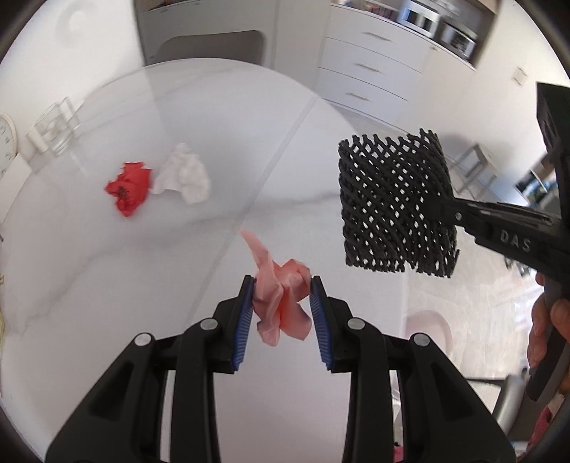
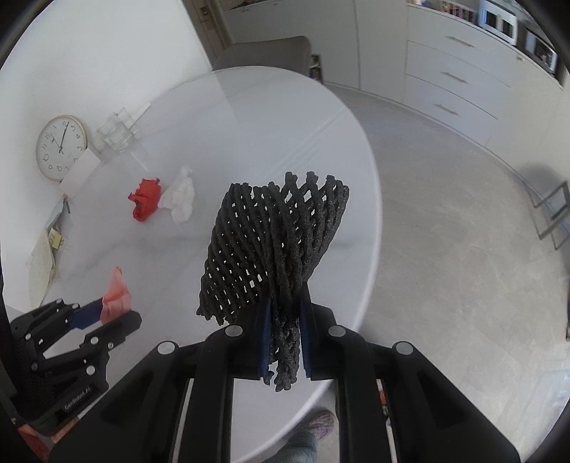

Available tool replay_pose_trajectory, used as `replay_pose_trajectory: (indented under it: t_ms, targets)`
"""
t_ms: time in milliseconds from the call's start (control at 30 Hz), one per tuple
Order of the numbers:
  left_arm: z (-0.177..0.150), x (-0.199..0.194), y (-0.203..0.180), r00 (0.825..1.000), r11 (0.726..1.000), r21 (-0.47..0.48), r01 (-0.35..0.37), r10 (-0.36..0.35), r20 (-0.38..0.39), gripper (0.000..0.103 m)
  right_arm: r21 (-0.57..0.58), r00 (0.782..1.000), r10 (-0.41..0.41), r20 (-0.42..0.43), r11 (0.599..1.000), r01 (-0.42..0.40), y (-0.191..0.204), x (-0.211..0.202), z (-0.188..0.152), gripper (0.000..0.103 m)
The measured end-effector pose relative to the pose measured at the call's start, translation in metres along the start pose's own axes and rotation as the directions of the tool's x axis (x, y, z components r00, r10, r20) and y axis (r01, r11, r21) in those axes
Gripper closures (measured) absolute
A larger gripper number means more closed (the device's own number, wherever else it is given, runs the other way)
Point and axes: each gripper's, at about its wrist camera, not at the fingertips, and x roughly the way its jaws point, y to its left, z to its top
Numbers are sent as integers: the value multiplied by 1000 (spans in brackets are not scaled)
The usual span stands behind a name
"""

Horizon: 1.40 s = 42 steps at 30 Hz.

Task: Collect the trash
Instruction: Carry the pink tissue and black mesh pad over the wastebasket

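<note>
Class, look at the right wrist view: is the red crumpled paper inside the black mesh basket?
No, the red crumpled paper lies on the white table.

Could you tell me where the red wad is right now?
In both views the red wad lies on the table's left side, touching the white wad.

Home kitchen: drawers (image 2: 459, 80), microwave (image 2: 498, 19), table (image 2: 249, 117)

- The left wrist view looks steeply down past its own jaws onto the round white table (image 1: 107, 285), close above it.
- The right wrist view faces likewise, nearer the table's edge.
- Both share the red wad (image 1: 127, 187) and white wad (image 2: 180, 199) beyond the jaws.
</note>
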Motion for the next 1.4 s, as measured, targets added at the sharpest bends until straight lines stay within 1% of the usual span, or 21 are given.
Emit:
replay_pose_trajectory:
  t_ms: [133,267,433,600,767,967,1133,1267,1367,1400]
  targets:
    - [-15,-7,-33,1000,997,79,26,-26,-3,71,57,999,-48,6,997,47,-25,-29,-44,88]
    - [-30,-15,-67,998,986,153,68,-67,-13,71,138,996,-94,4,986,92,-53,-55,-90,87]
    - [-49,-21,-113,993,959,258,115,-111,-30,71,237,989,-148,-13,960,147,-83,-80,-145,86]
    - [-63,-23,-152,987,932,326,158,-148,-57,71,325,980,-199,-31,925,198,-113,-101,-192,86]
    - [-77,-21,-196,979,900,386,202,-181,-90,71,378,973,-228,-42,898,226,-136,-117,-220,86]
    - [-88,-15,-233,972,875,423,234,-198,-127,71,416,969,-243,-50,877,242,-163,-133,-246,86]
    - [-95,-2,-256,967,858,449,250,-199,-159,71,426,968,-244,-57,871,245,-177,-137,-256,86]
    - [-103,15,-278,957,842,462,278,-202,-209,70,431,968,-241,-63,869,245,-188,-137,-263,86]
    - [-109,24,-289,953,833,472,288,-197,-232,66,436,970,-235,-67,867,240,-197,-136,-268,85]
    - [-112,28,-294,951,827,481,290,-195,-238,63,438,970,-233,-67,867,239,-199,-137,-270,85]
